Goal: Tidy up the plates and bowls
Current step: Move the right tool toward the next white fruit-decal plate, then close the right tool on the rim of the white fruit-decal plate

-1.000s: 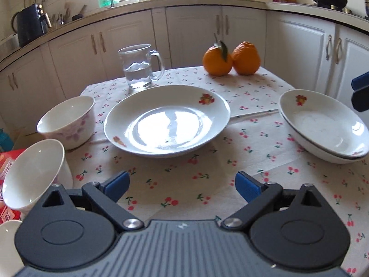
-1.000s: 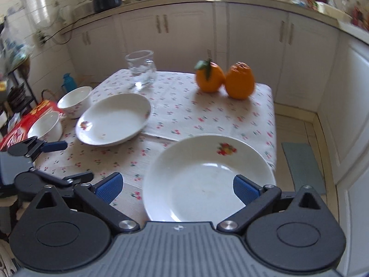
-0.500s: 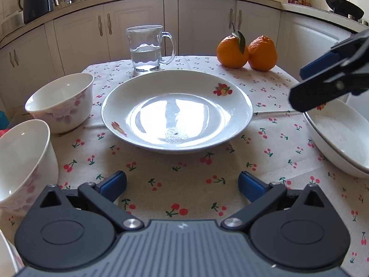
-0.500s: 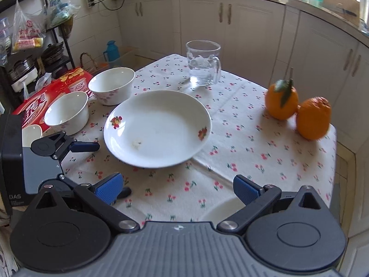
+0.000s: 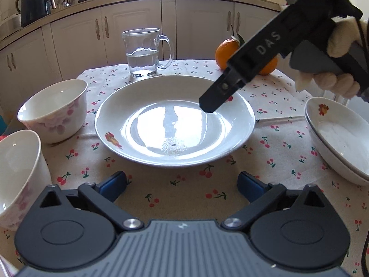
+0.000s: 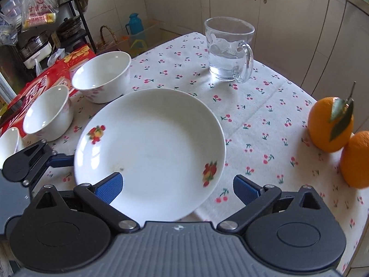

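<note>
A white plate (image 5: pixel 175 120) with fruit prints lies mid-table; it also shows in the right wrist view (image 6: pixel 150 152). My left gripper (image 5: pixel 182 184) is open and empty just short of its near rim. My right gripper (image 6: pixel 177 188) is open over the plate's right edge; in the left wrist view its finger (image 5: pixel 219 92) hangs above the plate. Two stacked plates (image 5: pixel 339 138) sit at the right. Two white bowls (image 5: pixel 55 110) (image 5: pixel 16 173) stand at the left; they also show in the right wrist view (image 6: pixel 102 78) (image 6: pixel 47 113).
A glass mug of water (image 5: pixel 143 53) stands behind the plate, two oranges (image 6: pixel 332 124) at the back right. A red box (image 6: pixel 34 87) lies at the table's left edge. Cabinets (image 5: pixel 196 27) ring the table.
My right gripper swung left from the stacked plates to above the middle plate. My left gripper moved a little closer to that plate.
</note>
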Motion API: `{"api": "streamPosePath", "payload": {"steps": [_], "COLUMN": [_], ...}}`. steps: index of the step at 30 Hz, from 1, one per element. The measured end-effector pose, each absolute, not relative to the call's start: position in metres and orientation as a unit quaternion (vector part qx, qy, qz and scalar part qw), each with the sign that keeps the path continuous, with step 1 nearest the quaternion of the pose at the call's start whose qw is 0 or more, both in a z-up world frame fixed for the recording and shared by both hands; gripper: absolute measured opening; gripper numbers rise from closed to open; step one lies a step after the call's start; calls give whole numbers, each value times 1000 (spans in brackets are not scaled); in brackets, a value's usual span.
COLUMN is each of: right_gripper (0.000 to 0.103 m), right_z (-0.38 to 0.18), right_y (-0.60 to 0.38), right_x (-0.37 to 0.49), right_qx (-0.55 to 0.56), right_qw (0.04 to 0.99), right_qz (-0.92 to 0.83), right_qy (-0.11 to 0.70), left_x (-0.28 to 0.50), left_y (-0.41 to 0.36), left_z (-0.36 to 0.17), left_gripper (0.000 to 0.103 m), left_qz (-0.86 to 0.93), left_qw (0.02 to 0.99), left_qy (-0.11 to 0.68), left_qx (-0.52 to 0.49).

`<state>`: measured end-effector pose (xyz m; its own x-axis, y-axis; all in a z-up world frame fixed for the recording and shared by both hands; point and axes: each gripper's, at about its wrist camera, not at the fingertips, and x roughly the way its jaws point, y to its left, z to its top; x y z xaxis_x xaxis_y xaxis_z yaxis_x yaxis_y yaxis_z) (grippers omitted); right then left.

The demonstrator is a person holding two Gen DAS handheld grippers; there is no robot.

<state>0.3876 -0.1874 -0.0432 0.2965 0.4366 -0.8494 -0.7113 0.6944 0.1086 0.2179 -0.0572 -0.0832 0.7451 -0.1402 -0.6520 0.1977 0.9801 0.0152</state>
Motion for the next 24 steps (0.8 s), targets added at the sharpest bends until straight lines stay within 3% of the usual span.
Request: {"api": "streamPosePath", "payload": {"steps": [11,15,24], "right_gripper": [101,89,78], "right_z": [-54,-61,-64], "right_y": [-155,-150,-147], "right_x": [433,444,463], "right_qx": [-178,-176,-145], "right_qw": [760,752,728], "right_qz": [405,419,463], "right_qy": [475,478,485], "left_x": [226,228,227], "left_y": [-50,-49,-51], "left_z": [-79,-78,-78], "left_gripper": [91,87,87], "left_qz": [-84,-83,-82], "left_qw": [937,937,937], "left_qy": [338,337,336], "left_qx": [30,31,40]}}
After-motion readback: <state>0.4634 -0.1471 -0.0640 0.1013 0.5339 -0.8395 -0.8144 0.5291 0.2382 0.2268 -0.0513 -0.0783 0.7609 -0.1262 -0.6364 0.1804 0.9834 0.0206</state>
